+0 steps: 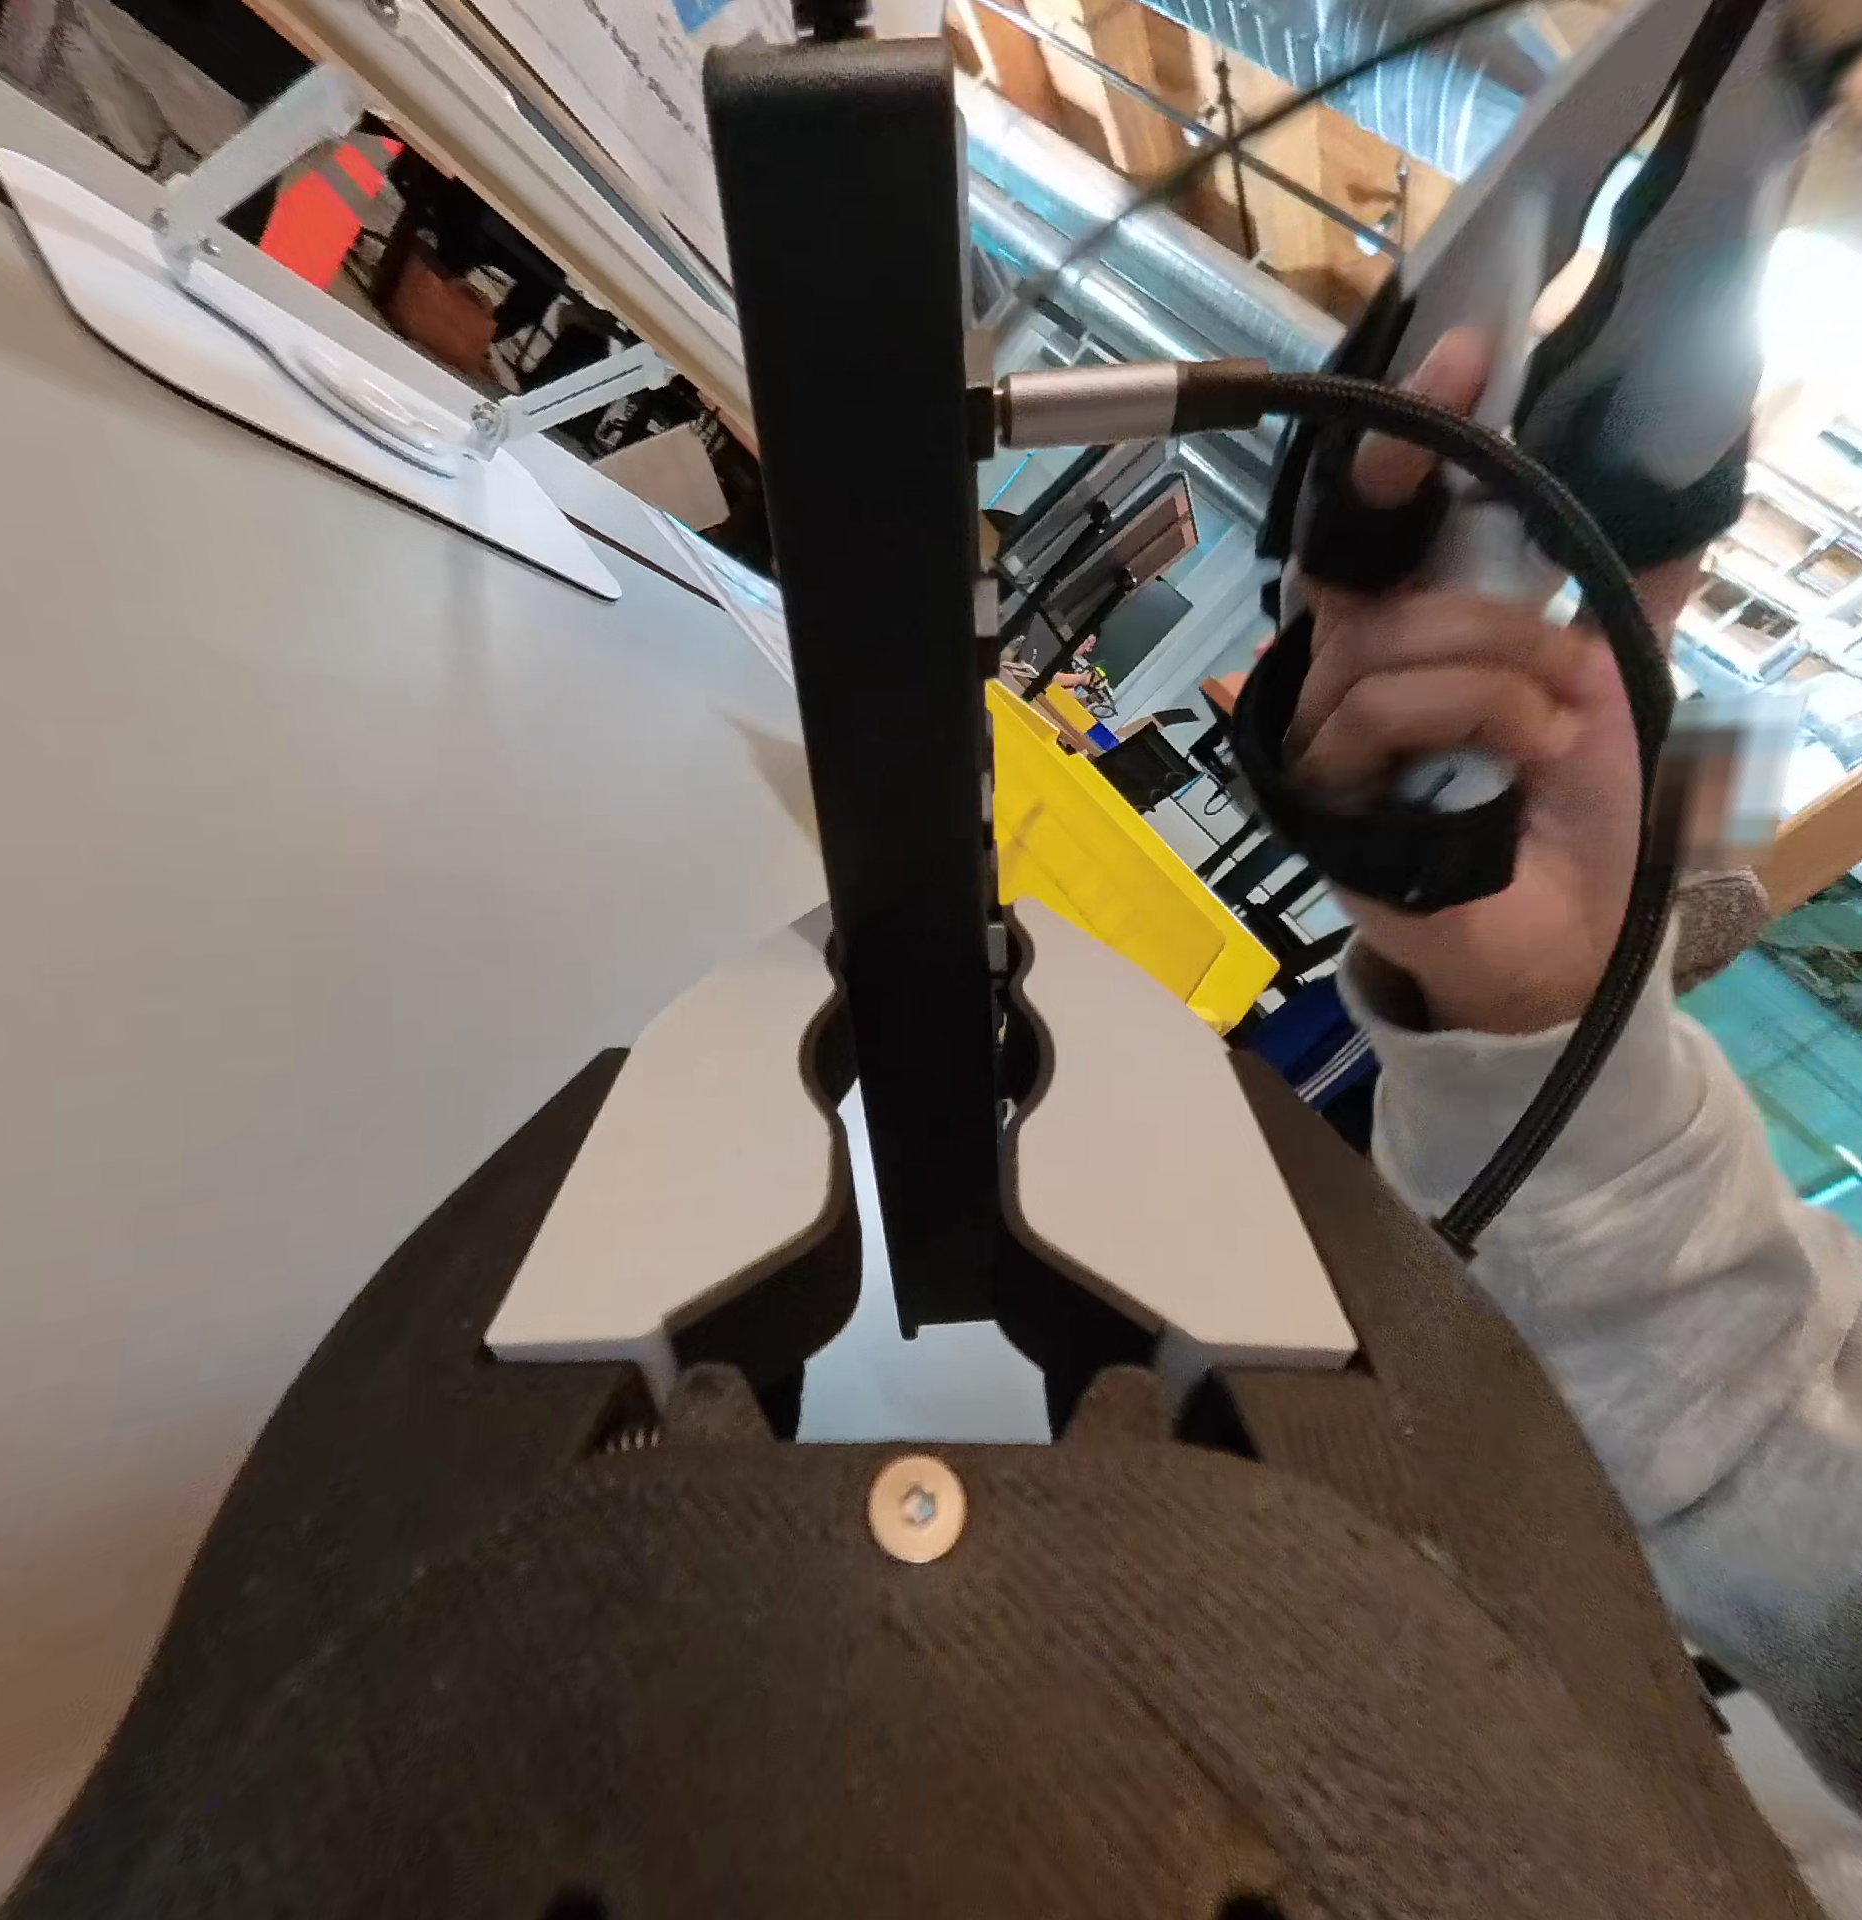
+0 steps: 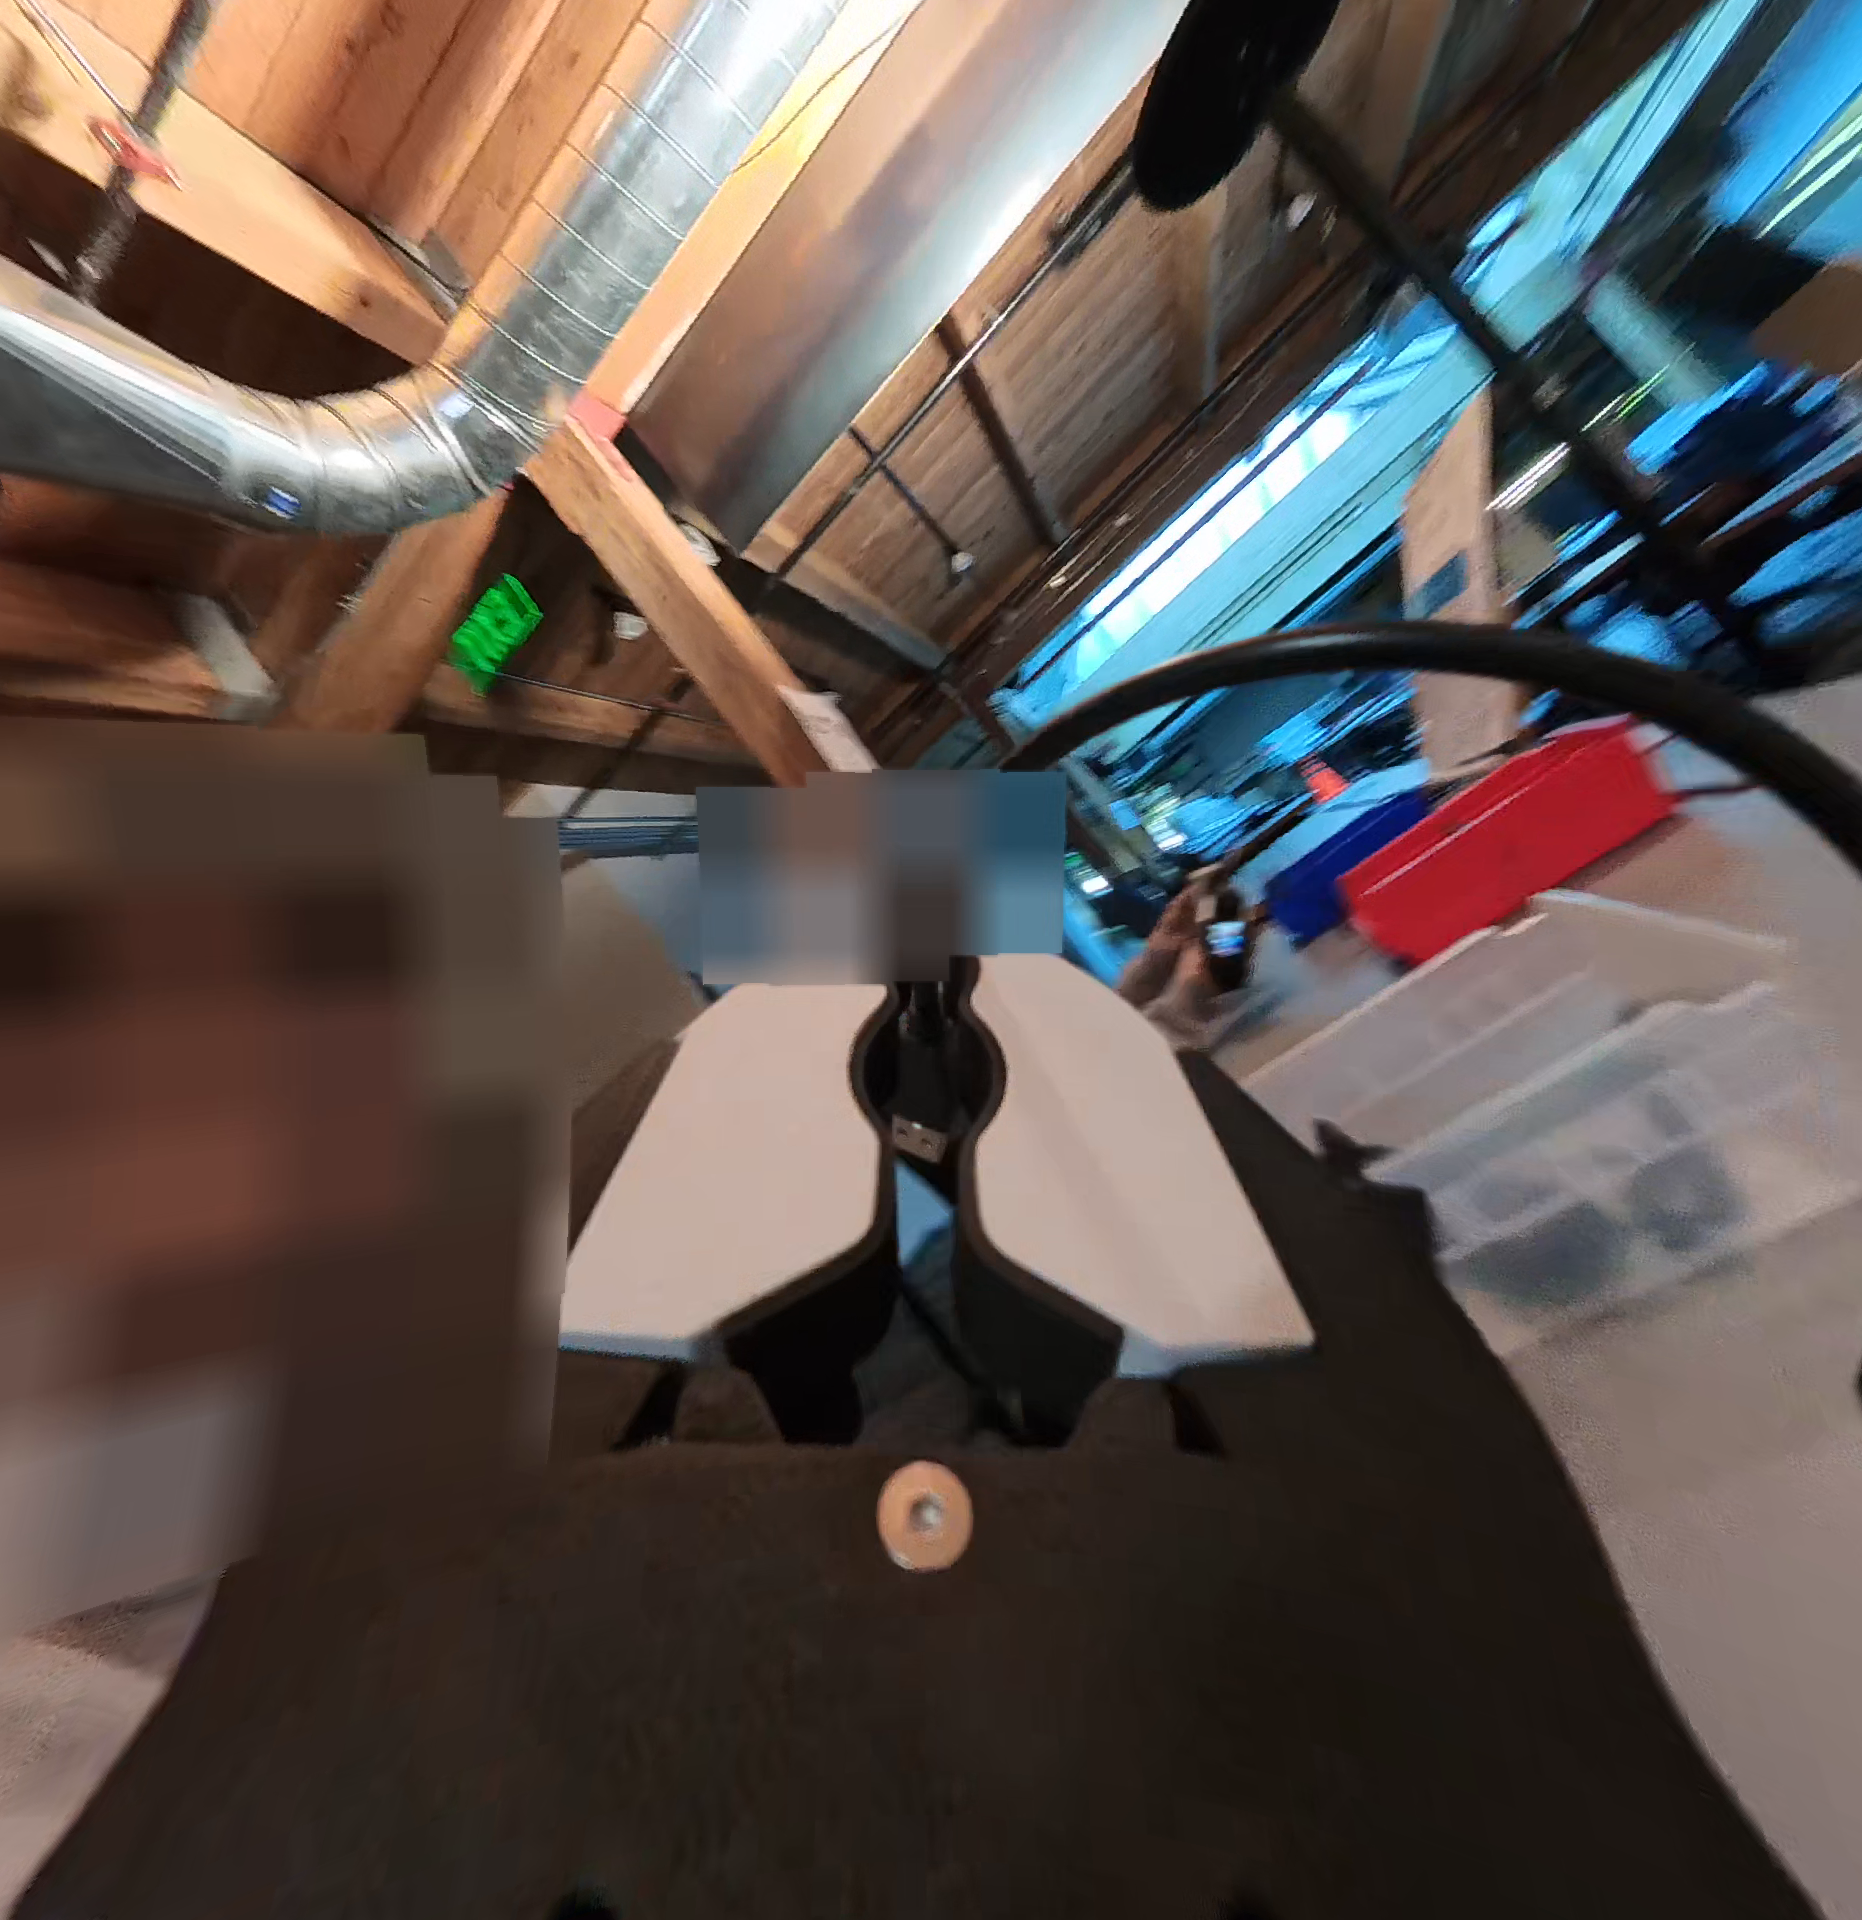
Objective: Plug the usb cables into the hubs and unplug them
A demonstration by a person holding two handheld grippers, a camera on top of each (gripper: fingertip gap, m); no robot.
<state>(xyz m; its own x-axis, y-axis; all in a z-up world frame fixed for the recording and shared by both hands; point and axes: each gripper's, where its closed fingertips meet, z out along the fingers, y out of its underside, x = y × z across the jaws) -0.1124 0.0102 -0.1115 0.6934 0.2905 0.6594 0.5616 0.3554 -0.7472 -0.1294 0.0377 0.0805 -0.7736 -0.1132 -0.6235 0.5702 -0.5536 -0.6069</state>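
Black hub (image 1: 865, 623) stands clamped edge-on in the left gripper (image 1: 922, 977) in the left wrist view, a braided cable (image 1: 1529, 582) with metal plug (image 1: 1088, 407) seated in its right side. Only the right wrist view shows the right gripper (image 2: 927, 1008) pinched on a black USB cable (image 2: 922, 1081), hub unseen.

Table: a pale grey top (image 1: 283, 831) spreads left of the tool.
Stand: a white base plate (image 1: 314, 384) sits on it, far left.
Ceiling: wooden beams (image 2: 657, 561) and a silver duct (image 2: 387, 457) run overhead.
Bins: yellow (image 1: 1103, 894) ahead; red (image 2: 1509, 842) and blue (image 2: 1332, 883) off right.
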